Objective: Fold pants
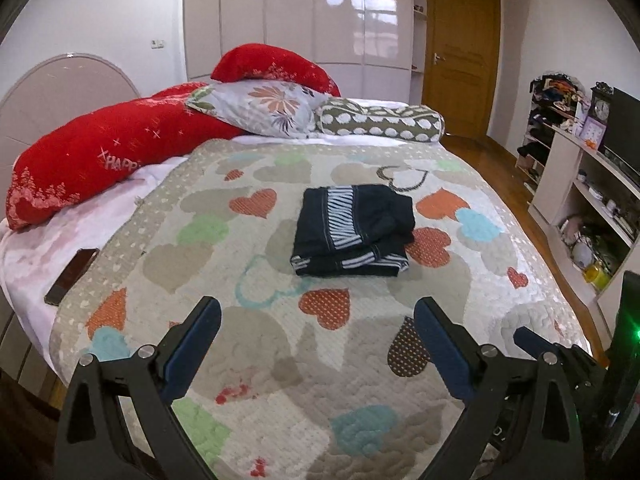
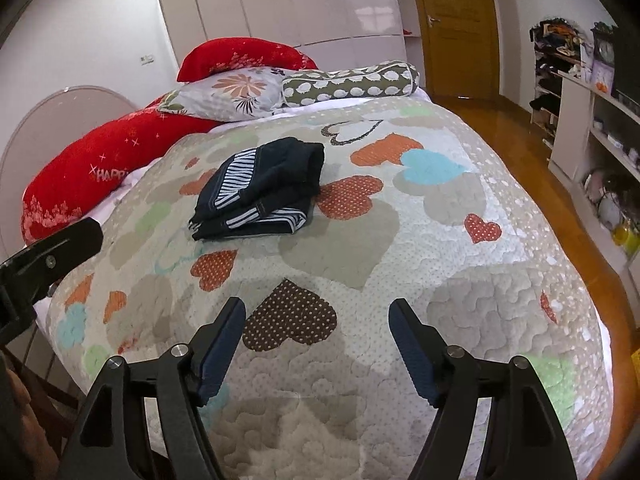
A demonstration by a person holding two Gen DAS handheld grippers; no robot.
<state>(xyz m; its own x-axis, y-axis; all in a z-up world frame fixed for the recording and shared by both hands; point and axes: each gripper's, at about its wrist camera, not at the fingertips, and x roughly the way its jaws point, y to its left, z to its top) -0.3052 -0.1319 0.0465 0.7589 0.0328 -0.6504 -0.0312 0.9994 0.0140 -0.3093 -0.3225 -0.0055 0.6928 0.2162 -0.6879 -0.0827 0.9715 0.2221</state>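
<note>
1. Bedroom with glossy wardrobes and a wooden door behind; the bed [image 1: 500,216], under a quilt printed with hearts, fills the view, with red pillows [image 1: 100,156] along its far left.
2. Ahead of both sets of fingers, well apart from them, the pants [image 1: 354,230] lie in a compact dark bundle with striped bands showing.
3. Left fingers [image 1: 316,344] are spread wide with nothing between them; right fingers [image 2: 316,344] are likewise released and empty, with only quilt beneath.
4. To my eye the folding looks finished, so the main risk is meddling: a finger tip catching the loose top layer would drag the stack open.
5. The top fold bulges at its far edge; a bump on the soft mattress could let it slump.
6. A phone [image 1: 72,276] lies near the bed's edge, far left of the left fingers; a sweep that way could knock it off.
</note>
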